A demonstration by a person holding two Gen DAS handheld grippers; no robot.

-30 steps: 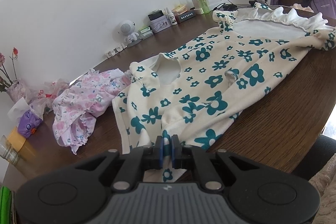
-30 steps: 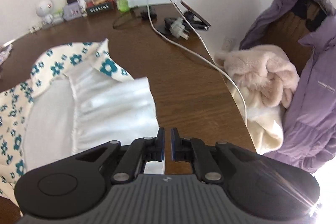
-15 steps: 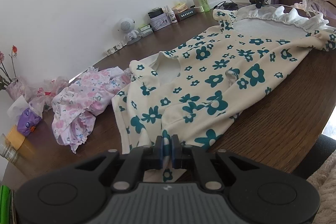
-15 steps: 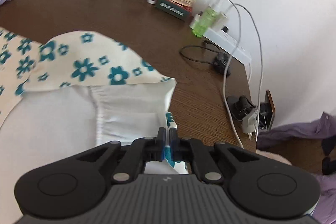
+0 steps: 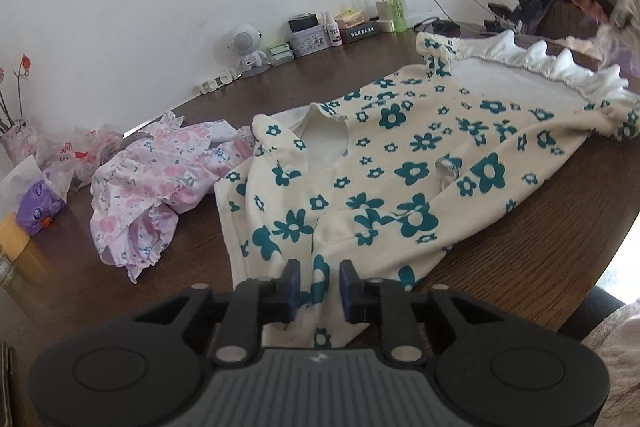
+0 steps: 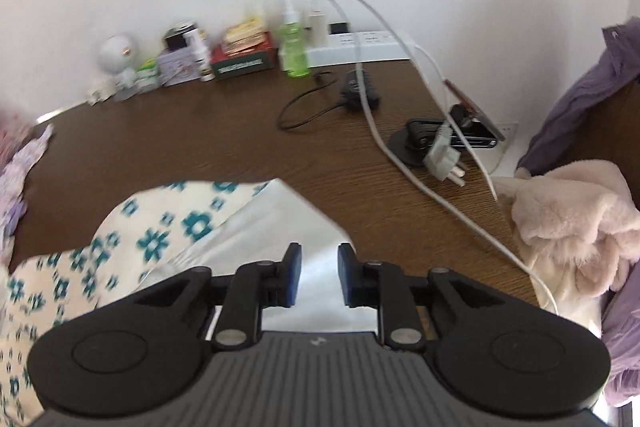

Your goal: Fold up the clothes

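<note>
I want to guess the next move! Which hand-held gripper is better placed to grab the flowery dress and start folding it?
Probably the left hand-held gripper: it is open with a corner of the flowery dress already between its fingers. The right hand-held gripper is open too, above the white lining.

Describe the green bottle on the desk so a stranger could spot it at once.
Follow the brown wooden desk to the row of small items along the white wall. The green bottle stands upright there, just left of the white power strip and right of a red box. It is the only translucent green item in the row.
</note>
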